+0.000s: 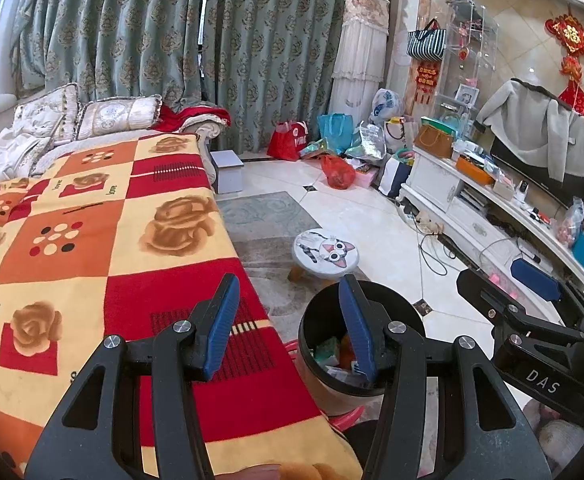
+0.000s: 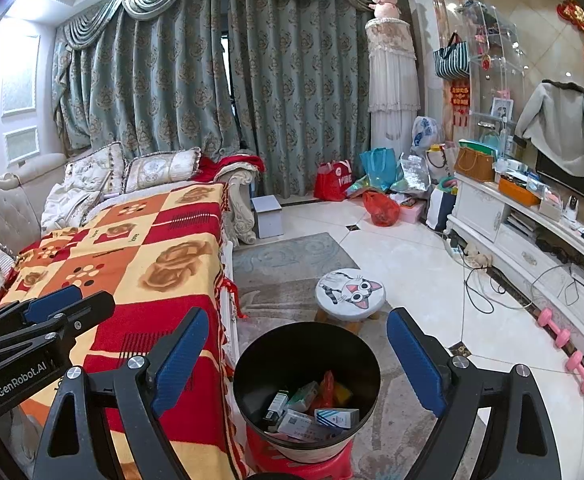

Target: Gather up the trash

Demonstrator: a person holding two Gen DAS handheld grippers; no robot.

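Left wrist view, left to right: patterned blanket (image 1: 104, 240) in red, orange and cream squares covers the sofa across the left half of the frame, 2 cushions (image 1: 88, 116) at upper left against green curtains (image 1: 172, 48). Left tool (image 1: 288, 320) at bottom center, released, blue pads spread wide, nothing between them. Left pad sits over the blanket edge, right pad over the trash bin (image 1: 356, 344). Bin is black, round, lower center right, standing on a red stool (image 1: 346, 416) on the floor just beside the sofa. Trash inside is partly hidden by the right pad; colored bits show. Cat-face stool (image 1: 326, 254) sits on the rug beyond the bin. Right tool (image 1: 532, 292) enters at lower right edge, its state cannot be told here. TV cabinet (image 1: 472, 208) along the right side, cluttered.

Right wrist view, left to right: left tool (image 2: 58, 304) comes in from the lower left edge over the blanket (image 2: 144, 264), seen side-on. Right tool (image 2: 298, 364) at bottom center, released, pads wide apart, holding nothing. Trash bin (image 2: 306, 340) lies between the pads in the frame, lower center, below them. Small boxes (image 2: 336, 418) and a red wrapper (image 2: 326, 390) lie at its bottom. Cat-face stool (image 2: 350, 292) just behind the bin. 2 pink dumbbells (image 2: 568, 350) on the floor at right, near the TV cabinet (image 2: 532, 240). Bags (image 2: 376, 188) piled by the curtain, center right.
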